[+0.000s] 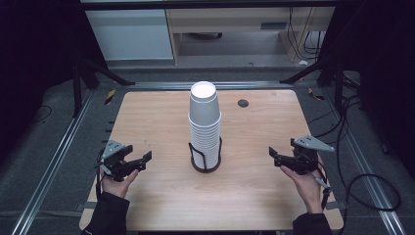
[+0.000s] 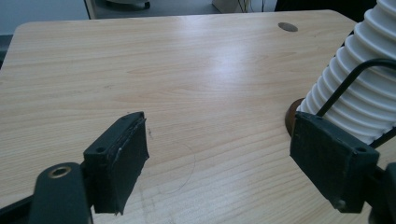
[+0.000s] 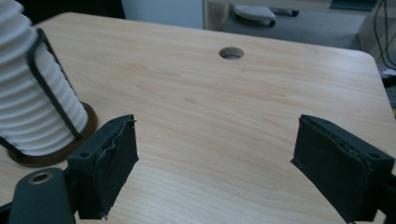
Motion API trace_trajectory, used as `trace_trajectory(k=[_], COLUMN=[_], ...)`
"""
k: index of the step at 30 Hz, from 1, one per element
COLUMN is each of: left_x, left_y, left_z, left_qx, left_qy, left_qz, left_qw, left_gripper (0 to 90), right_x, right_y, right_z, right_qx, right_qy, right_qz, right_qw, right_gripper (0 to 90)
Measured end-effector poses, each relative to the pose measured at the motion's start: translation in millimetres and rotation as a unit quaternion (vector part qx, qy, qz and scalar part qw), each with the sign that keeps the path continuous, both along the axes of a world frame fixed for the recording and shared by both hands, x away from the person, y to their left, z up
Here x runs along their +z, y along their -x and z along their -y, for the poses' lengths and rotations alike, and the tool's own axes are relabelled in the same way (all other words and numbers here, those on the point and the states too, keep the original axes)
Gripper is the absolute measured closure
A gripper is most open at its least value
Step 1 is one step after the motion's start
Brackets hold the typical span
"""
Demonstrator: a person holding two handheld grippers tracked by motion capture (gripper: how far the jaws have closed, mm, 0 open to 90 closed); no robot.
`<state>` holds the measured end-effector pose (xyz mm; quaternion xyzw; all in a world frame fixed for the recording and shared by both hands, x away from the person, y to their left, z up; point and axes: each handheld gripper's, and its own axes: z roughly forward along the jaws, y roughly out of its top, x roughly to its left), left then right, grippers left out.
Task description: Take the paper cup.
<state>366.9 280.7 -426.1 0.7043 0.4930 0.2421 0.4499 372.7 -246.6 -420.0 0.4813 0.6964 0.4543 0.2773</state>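
Standing in a wire holder (image 1: 205, 157) mid-table, a stack of white cups (image 1: 204, 122)

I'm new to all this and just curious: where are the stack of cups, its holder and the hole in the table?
stack of cups (image 1: 204, 122), high view, side of the stack.
holder (image 3: 51, 156), right gripper view, brown base rim.
hole (image 1: 243, 103), high view, its middle.

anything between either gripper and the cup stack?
Nothing visible. Bare table lies between the left gripper and the cup stack, and between the right gripper and it. The stack's wire holder rings its lower cups.
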Motion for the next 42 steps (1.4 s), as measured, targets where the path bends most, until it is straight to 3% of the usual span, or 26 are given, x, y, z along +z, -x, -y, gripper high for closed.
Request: trace_trajectory(k=[6,7,10,13,16,17,21,24,29,34,42], left_x=[-3.3,-4.3,-4.1,-5.3,-6.4,-7.6,-10.2,-11.7,-13.7,-13.1,-12.7], left_y=[0.0,0.0,-0.9,-5.1,-5.9,-6.7,-8.2,-8.7,-9.0,-8.7,-8.4], left_z=[2.9,3.7,3.3,2.9,3.4,4.1,5.6,6.5,9.6,9.9,10.3], left_qx=[-0.005,-0.005,-0.006,-0.009,-0.007,-0.009,-0.011,-0.012,-0.019,-0.019,-0.018], left_qy=[-0.003,-0.007,-0.008,-0.009,-0.013,-0.015,-0.018,-0.020,-0.027,-0.029,-0.028], left_qz=[-0.004,-0.001,-0.002,-0.010,-0.011,-0.014,-0.016,-0.018,-0.021,-0.019,-0.018], left_qw=[1.0000,1.0000,0.9999,0.9999,0.9998,0.9997,0.9996,0.9996,0.9992,0.9992,0.9993], left_gripper=[17.8,17.6,17.1,16.2,16.0,16.0,15.8,15.7,15.1,15.1,15.1], right_x=[13.4,20.5,28.5,44.8,53.6,63.2,81.3,90.1,113.4,128.6,137.6], right_y=[4.0,4.8,5.0,6.5,4.9,2.4,-3.5,-5.9,-11.0,-13.7,-19.8], right_z=[-8.5,-15.0,-21.3,-31.1,-34.7,-38.9,-50.4,-57.1,-81.4,-99.1,-116.8], right_qx=[0.027,0.045,0.057,0.088,0.095,0.103,0.114,0.125,0.160,0.175,0.184], right_qy=[-0.012,-0.018,-0.021,-0.034,-0.036,-0.039,-0.027,-0.031,-0.048,-0.064,-0.069], right_qz=[0.015,0.019,0.027,0.042,0.053,0.059,0.065,0.070,0.087,0.099,0.107], right_qw=[0.9995,0.9986,0.9978,0.9946,0.9934,0.9922,0.9910,0.9892,0.9821,0.9774,0.9746], right_gripper=[12.4,12.4,12.3,12.0,12.0,11.6,10.2,10.1,9.6,8.8,8.5])
